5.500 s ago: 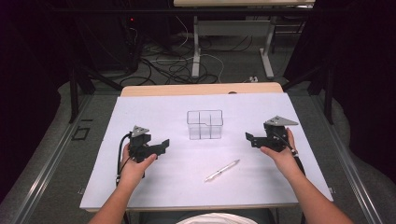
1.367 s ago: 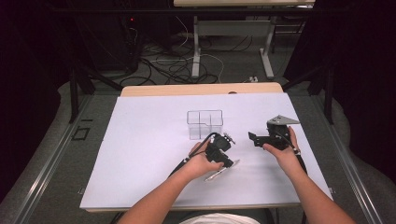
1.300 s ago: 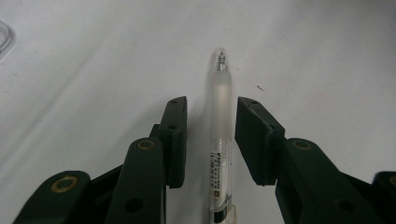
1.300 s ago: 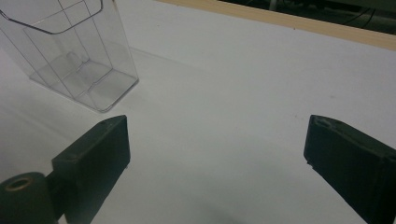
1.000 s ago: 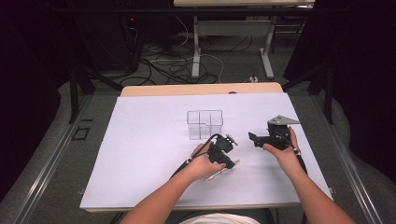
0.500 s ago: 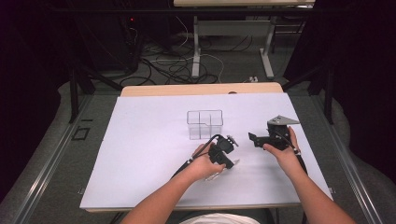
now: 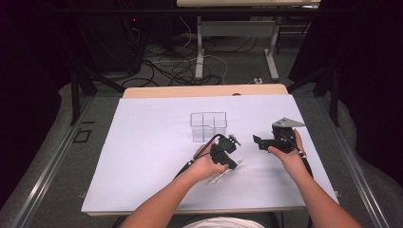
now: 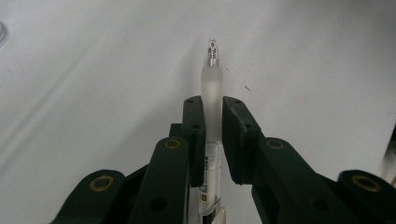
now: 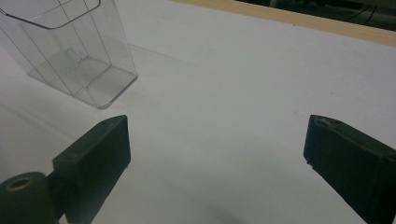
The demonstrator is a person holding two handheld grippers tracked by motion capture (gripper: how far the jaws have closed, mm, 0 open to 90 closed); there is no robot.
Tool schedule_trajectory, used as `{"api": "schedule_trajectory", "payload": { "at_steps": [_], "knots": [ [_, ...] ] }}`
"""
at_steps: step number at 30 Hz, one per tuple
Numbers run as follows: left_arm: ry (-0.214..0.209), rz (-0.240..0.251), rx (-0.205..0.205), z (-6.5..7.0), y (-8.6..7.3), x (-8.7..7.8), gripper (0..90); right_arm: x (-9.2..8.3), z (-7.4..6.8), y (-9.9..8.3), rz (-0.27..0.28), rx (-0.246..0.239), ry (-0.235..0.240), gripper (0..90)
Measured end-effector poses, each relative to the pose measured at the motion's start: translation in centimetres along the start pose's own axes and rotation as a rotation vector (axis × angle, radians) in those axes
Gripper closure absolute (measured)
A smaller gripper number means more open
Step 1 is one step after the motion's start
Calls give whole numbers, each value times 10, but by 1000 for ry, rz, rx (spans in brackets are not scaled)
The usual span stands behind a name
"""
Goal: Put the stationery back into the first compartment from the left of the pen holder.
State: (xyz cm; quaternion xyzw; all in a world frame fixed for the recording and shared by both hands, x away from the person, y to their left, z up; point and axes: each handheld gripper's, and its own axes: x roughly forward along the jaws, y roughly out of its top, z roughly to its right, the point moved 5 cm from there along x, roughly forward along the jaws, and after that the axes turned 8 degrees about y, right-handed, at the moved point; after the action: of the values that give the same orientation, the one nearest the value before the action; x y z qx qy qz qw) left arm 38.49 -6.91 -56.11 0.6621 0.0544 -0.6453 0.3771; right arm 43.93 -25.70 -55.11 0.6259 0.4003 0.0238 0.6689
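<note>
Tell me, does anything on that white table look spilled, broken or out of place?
Nothing stands out. The clear plastic organizer stands upright and empty on the white table. The left tool is shut on the pen, which lies flat and looks whole. The right tool is open, with nothing between its jaws.
</note>
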Motion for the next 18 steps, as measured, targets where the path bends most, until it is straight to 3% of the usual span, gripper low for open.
{"api": "schedule_trajectory", "payload": {
  "at_steps": [9, 15, 18],
  "knots": [
    [10, 55, -38, -10, 2, -13, 805, -1, 1, 0, 1, 2, -2, 74],
    [1, 137, -62, -17, 5, -19, 805, -1, 0, 0, -1, 2, -4, 74],
    [7, 155, -63, -22, 5, -23, 804, -1, 0, -1, -1, 3, -3, 74]
  ]
}}
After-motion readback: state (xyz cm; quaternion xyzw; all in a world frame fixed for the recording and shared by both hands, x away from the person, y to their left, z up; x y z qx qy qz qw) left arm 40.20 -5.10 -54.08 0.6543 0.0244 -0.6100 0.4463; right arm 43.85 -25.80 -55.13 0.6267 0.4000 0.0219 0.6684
